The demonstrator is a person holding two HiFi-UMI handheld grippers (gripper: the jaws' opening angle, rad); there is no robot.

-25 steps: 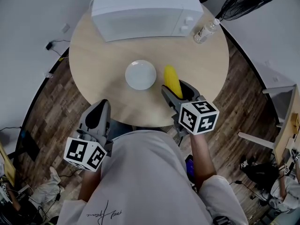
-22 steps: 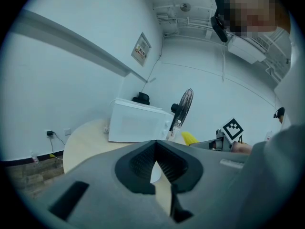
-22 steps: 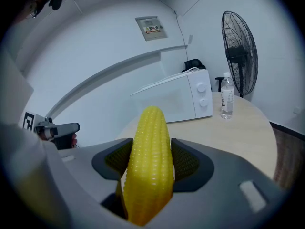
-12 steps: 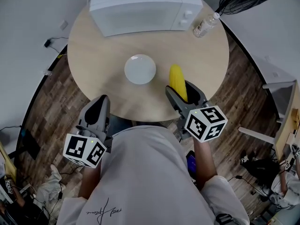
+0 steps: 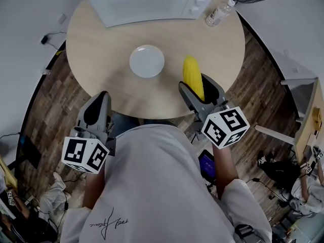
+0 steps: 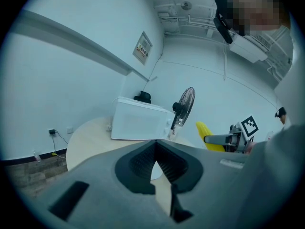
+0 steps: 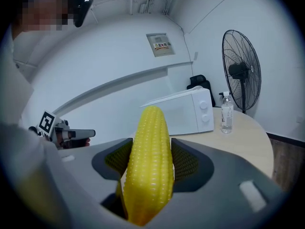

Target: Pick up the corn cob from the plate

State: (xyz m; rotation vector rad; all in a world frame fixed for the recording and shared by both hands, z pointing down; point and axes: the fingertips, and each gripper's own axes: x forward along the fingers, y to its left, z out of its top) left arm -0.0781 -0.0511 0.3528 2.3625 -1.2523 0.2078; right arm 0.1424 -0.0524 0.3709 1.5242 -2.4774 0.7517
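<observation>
The person holds one hand-held gripper in each hand, both pointing forward and away from the torso [image 5: 152, 186]. The left hand-held gripper [image 5: 99, 96] sits low at the left side, its marker cube [image 5: 84, 155] nearest the body. Its jaws are together, with nothing between them. The right hand-held gripper [image 5: 196, 87] reaches farther forward than the left, and its marker cube [image 5: 226, 127] is tilted. Its jaws are clamped on a corn cob [image 7: 150, 151] that stands lengthwise between them, its tip past the jaw ends. The right forearm [image 5: 223, 168] runs back from its gripper toward the shoulder.
</observation>
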